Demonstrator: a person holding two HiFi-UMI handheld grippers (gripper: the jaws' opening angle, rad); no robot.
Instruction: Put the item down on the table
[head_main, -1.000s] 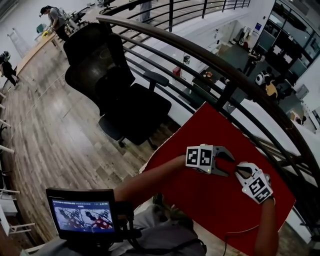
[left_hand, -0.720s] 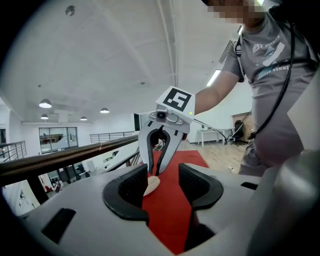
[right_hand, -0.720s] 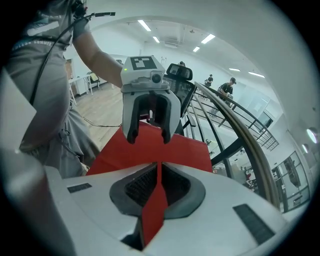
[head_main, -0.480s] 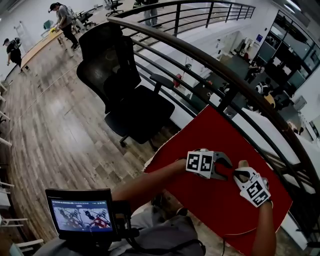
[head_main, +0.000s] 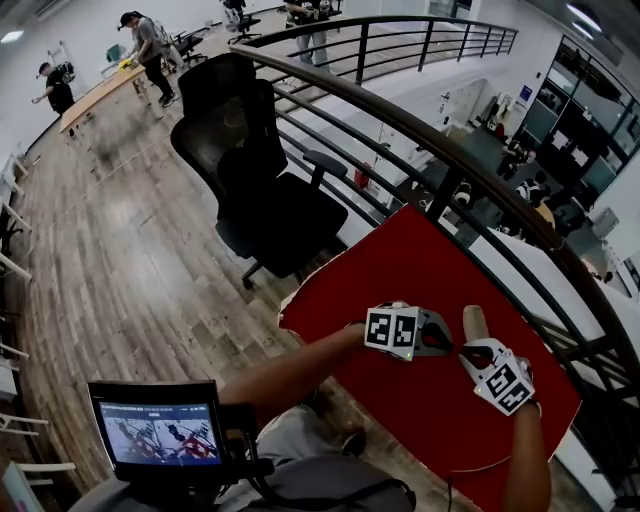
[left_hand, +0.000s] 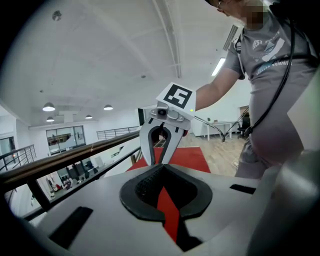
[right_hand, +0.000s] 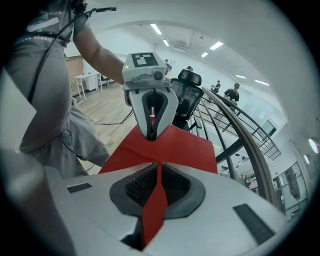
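A large red sheet (head_main: 400, 270) is held in the air beside a railing, between both grippers. My left gripper (head_main: 445, 342) is shut on the sheet near its middle; in the left gripper view the red sheet (left_hand: 170, 215) runs edge-on between the closed jaws. My right gripper (head_main: 468, 351) faces it from the right and is shut on the same sheet, a hand's width away. In the right gripper view the sheet (right_hand: 175, 147) passes through my right gripper (right_hand: 157, 192) and reaches the left gripper (right_hand: 151, 132). The right gripper (left_hand: 161, 152) shows tip-on in the left gripper view.
A dark curved railing (head_main: 440, 150) runs past the far side of the sheet, with a lower floor beyond it. A black office chair (head_main: 250, 170) stands on the wooden floor to the left. A small screen (head_main: 160, 432) hangs at the person's chest. People (head_main: 150, 45) work far off.
The left gripper's jaws stood apart around the sheet's edge and have now closed on it. Both grippers drifted slightly left and up in the head view. The right gripper kept its grip.
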